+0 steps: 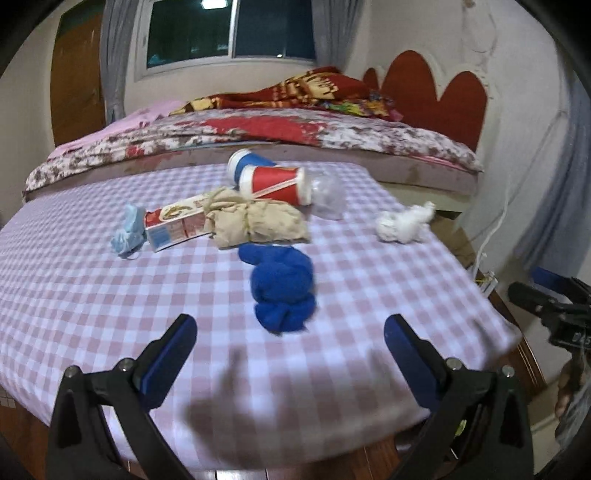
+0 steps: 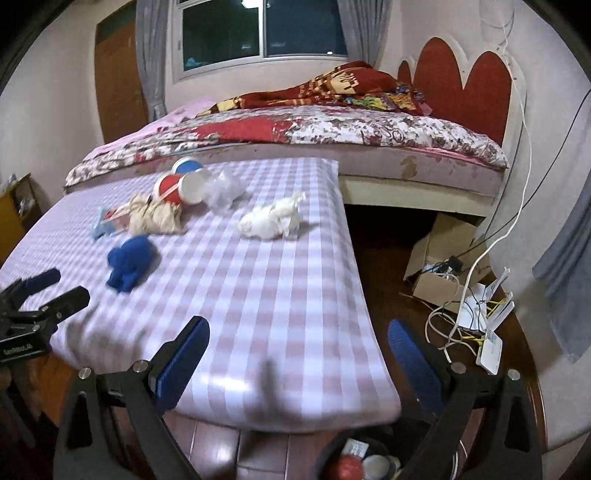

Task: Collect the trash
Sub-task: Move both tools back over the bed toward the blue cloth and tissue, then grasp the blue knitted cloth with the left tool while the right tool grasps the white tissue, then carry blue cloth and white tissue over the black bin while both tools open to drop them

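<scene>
Plainly, the blue wad point(image 1: 282, 290) lies on the bench point(image 1: 92, 295) just ahead of the empty, spread left gripper point(image 1: 290, 334); the right gripper point(image 2: 297, 338), likewise released, hangs farther off.

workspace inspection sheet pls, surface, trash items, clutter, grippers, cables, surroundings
surface: checked cloth covers the table; items lie toward its far side.
job's things: blue wad, white wad, brown bundle, carton, pale blue scrap, red cup and blue cup on their sides, clear plastic. A bin below the near edge already holds some items.
clutter: nothing seen beyond the trash.
grippers: left gripper open, empty, facing the blue wad; right gripper open, empty, over the table's near right corner.
cables: white cables and a box on the floor at right.
surroundings: bed, window.
</scene>
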`<state>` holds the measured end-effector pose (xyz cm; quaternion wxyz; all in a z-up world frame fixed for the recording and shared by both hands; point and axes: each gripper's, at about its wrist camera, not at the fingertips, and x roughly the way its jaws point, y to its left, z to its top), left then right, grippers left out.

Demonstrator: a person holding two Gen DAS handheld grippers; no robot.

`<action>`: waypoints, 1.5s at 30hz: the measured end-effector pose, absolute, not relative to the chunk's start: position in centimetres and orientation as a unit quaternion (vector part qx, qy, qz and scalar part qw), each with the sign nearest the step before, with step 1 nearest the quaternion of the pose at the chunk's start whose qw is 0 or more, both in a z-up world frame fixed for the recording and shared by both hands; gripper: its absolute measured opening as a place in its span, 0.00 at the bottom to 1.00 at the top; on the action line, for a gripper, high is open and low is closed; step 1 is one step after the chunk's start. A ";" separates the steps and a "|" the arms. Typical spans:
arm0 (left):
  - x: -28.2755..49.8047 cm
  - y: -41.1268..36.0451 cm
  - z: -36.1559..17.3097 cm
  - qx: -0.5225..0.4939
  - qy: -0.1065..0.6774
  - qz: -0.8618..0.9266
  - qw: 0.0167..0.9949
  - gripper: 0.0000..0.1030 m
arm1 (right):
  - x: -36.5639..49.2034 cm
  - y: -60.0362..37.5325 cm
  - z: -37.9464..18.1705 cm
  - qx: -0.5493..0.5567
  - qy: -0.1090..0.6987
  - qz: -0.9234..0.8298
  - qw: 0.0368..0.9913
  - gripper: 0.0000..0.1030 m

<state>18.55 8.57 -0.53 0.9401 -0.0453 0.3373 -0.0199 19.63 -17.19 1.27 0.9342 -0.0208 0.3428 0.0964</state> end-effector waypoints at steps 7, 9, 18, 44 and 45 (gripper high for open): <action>22.3 9.0 -2.6 -0.061 0.369 -0.020 0.927 0.81 | 24.5 -15.7 0.6 -0.005 0.352 0.101 0.930 0.96; 23.3 9.1 -3.2 -0.064 0.376 -0.014 0.924 0.81 | 26.3 -15.0 0.3 -0.012 0.360 0.104 0.927 0.96; 25.8 9.6 -4.2 -0.076 0.397 -0.023 0.915 0.63 | 34.0 -11.9 -1.6 -0.039 0.399 0.122 0.908 0.91; 19.9 6.3 -1.2 -0.048 0.356 -0.083 0.930 0.43 | 24.4 -16.6 1.5 -0.030 0.386 0.119 0.914 0.39; 19.4 5.9 -1.0 -0.046 0.353 -0.087 0.930 0.43 | 23.6 -17.0 1.8 -0.028 0.384 0.118 0.916 0.39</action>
